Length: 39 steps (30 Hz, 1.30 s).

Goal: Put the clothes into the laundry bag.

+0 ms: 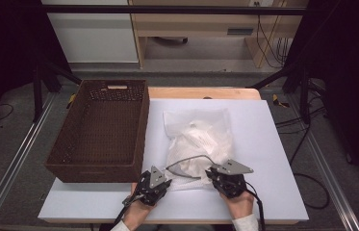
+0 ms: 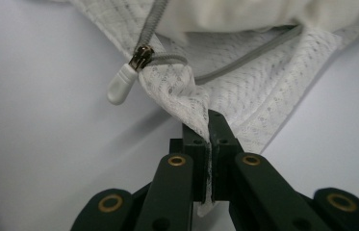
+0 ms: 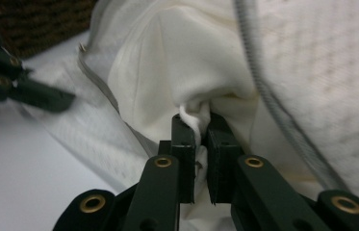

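Observation:
A white mesh laundry bag (image 1: 196, 137) with a grey zipper (image 1: 191, 159) lies on the white table top (image 1: 268, 144), stuffed with white cloth. My left gripper (image 1: 169, 182) is at the bag's near left corner. In the left gripper view it (image 2: 209, 126) is shut on a pinch of the mesh (image 2: 254, 91), just below the white zipper pull (image 2: 121, 84). My right gripper (image 1: 211, 172) is at the bag's near right. In the right gripper view it (image 3: 197, 126) is shut on a fold of the white cloth (image 3: 182, 62) at the bag's opening, beside the mesh (image 3: 321, 62).
A dark brown wicker basket (image 1: 95, 171) stands on the table's left half, close to the bag. The table's near edge runs just in front of both hands. Bare white surface lies to the right of the bag.

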Available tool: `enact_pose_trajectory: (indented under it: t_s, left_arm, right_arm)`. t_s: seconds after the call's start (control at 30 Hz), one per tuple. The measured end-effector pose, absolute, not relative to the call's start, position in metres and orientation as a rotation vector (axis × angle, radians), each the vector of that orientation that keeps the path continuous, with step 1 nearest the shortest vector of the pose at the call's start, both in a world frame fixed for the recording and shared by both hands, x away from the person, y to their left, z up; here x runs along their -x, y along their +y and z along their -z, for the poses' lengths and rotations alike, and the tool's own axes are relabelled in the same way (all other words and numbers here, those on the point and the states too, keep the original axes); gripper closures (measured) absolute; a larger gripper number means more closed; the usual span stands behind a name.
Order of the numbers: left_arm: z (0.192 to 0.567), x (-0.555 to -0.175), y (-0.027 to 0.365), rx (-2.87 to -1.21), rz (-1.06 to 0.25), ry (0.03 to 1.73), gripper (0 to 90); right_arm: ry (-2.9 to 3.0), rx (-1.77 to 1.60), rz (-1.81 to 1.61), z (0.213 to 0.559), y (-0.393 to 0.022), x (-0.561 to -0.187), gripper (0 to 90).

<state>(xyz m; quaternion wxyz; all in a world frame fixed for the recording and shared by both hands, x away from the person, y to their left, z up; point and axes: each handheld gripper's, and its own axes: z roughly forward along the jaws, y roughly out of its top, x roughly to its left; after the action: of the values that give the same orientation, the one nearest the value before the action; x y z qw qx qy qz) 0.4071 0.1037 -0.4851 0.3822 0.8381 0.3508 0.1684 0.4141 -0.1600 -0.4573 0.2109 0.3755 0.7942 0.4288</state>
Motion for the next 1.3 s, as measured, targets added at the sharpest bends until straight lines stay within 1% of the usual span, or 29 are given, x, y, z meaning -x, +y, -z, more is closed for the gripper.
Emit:
enact_pose_trajectory:
  t_s: [0.03,0.1,0.2,0.43,0.53,0.6,0.67,0.8,0.83,0.9,0.97,1.1,1.17,1.2,1.3]
  left_arm:
    - [0.484,-0.406,0.103,-2.144,-0.417,0.889,87.7]
    - [0.484,-0.402,0.101,-2.164,-0.435,0.869,87.7]
    - [0.482,-0.397,0.102,-2.18,-0.444,0.849,87.7]
    - [0.48,-0.393,0.113,-2.181,-0.424,0.844,87.8]
    - [0.481,-0.393,0.112,-2.181,-0.429,0.838,87.7]
    - [0.482,-0.393,0.112,-2.175,-0.425,0.841,87.6]
    - [0.482,-0.395,0.114,-2.16,-0.417,0.851,87.5]
    - [0.482,-0.396,0.114,-2.146,-0.415,0.857,87.2]
    - [0.482,-0.396,0.114,-2.146,-0.416,0.857,87.2]
    - [0.483,-0.396,0.114,-2.142,-0.428,0.857,87.1]
    - [0.483,-0.396,0.113,-2.143,-0.425,0.871,87.2]
    - [0.484,-0.396,0.112,-2.149,-0.427,0.873,87.3]
    - [0.484,-0.397,0.112,-2.15,-0.422,0.874,87.2]
    - [0.484,-0.397,0.112,-2.151,-0.419,0.875,87.2]
    - [0.483,-0.397,0.111,-2.15,-0.42,0.874,87.3]
  right_arm:
    - [2.214,-1.039,-1.2,0.455,-0.154,-0.418,84.3]
    - [2.21,-1.051,-1.183,0.456,-0.141,-0.429,84.4]
    - [2.185,-1.109,-1.096,0.468,-0.128,-0.448,84.8]
    - [2.024,-1.188,-1.004,0.48,-0.139,-0.473,85.1]
    - [2.016,-1.175,-1.036,0.484,-0.141,-0.476,83.4]
    - [2.047,-1.138,-1.047,0.483,-0.142,-0.472,79.4]
    - [2.078,-1.149,-1.097,0.476,-0.148,-0.465,72.9]
    - [2.076,-1.102,-1.167,0.456,-0.165,-0.438,53.1]
    - [2.069,-1.094,-1.185,0.454,-0.169,-0.432,50.2]
    - [2.078,-1.098,-1.209,0.452,-0.178,-0.419,47.1]
    - [2.121,-1.117,-1.179,0.458,-0.183,-0.412,46.8]
    - [2.214,-1.178,-1.092,0.478,-0.18,-0.419,56.7]
    - [2.221,-1.171,-1.098,0.48,-0.175,-0.426,60.9]
    - [2.22,-1.173,-1.096,0.48,-0.173,-0.43,64.4]
    - [2.226,-1.167,-1.063,0.478,-0.166,-0.438,82.6]
